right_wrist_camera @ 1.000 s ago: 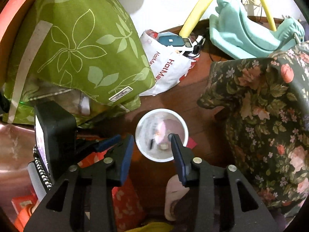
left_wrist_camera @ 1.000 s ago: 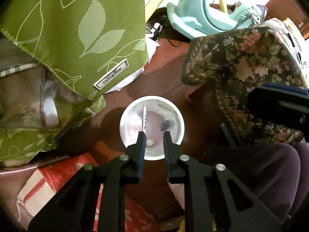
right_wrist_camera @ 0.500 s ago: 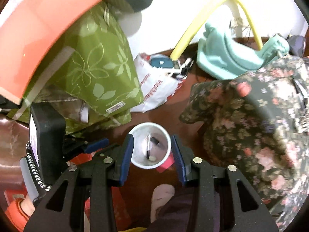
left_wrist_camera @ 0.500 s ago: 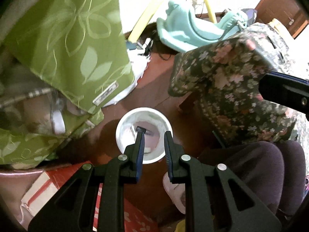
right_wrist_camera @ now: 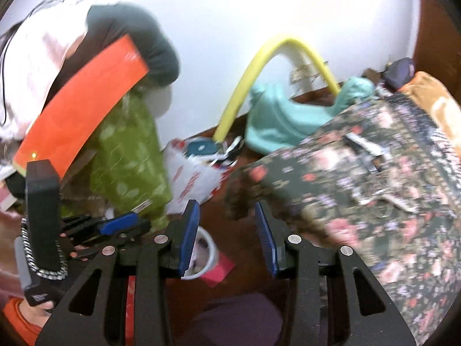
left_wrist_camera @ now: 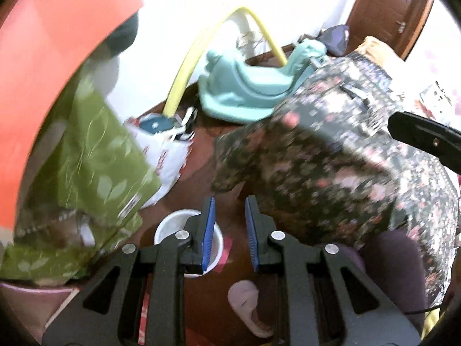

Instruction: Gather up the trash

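Note:
A white round bin [left_wrist_camera: 170, 229] stands on the brown floor, partly hidden behind my left gripper's left finger; it also shows in the right wrist view [right_wrist_camera: 206, 252]. My left gripper [left_wrist_camera: 229, 232] is open and empty, raised above and to the right of the bin. My right gripper [right_wrist_camera: 227, 238] is open wide and empty, also above and right of the bin. The left gripper's body shows at the left of the right wrist view [right_wrist_camera: 43, 216]. The bin's contents are too blurred to make out.
A floral cloth [left_wrist_camera: 345, 155] covers furniture on the right. A green leaf-print bag [left_wrist_camera: 95, 155] and white plastic bag [left_wrist_camera: 165, 158] sit left. A teal rocking toy [left_wrist_camera: 247, 86] and yellow hoop [left_wrist_camera: 190, 57] stand by the wall. A slippered foot [left_wrist_camera: 247, 302] is below.
Both grippers have risen and pulled back from the bin, which now looks smaller and lower left. A pen-like item left the left gripper and lay in the bin. Both views tilted up toward the wall.

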A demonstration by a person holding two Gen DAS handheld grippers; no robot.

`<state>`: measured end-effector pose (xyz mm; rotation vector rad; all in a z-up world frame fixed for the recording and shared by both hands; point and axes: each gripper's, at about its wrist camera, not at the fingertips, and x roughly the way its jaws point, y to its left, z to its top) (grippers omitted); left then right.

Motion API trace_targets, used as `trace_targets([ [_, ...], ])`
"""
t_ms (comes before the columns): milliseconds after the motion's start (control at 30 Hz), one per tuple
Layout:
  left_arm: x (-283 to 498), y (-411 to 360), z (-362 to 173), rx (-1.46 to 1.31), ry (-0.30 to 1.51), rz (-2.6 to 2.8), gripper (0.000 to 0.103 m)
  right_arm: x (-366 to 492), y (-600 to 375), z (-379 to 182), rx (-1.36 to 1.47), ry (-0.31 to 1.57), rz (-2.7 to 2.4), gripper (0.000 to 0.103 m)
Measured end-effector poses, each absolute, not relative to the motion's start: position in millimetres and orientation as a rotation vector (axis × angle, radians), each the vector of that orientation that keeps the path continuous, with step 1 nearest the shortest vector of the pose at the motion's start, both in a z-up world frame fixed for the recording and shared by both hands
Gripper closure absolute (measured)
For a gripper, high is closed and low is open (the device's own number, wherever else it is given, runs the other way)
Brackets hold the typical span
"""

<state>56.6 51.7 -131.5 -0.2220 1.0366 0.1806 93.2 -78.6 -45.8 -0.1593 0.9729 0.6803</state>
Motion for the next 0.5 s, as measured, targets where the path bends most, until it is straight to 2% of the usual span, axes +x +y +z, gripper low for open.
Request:
trace_targets([
  [267,104,-3,-92,-0.154,0.963,0.091,0.076,128,-152,-17,-0.115,0.898,0.554,0.066],
  [500,147,-47,-79,-0.121,0.940,0.026,0.068,159,-217,-17,-0.099,0.905,0.463,0.066],
])
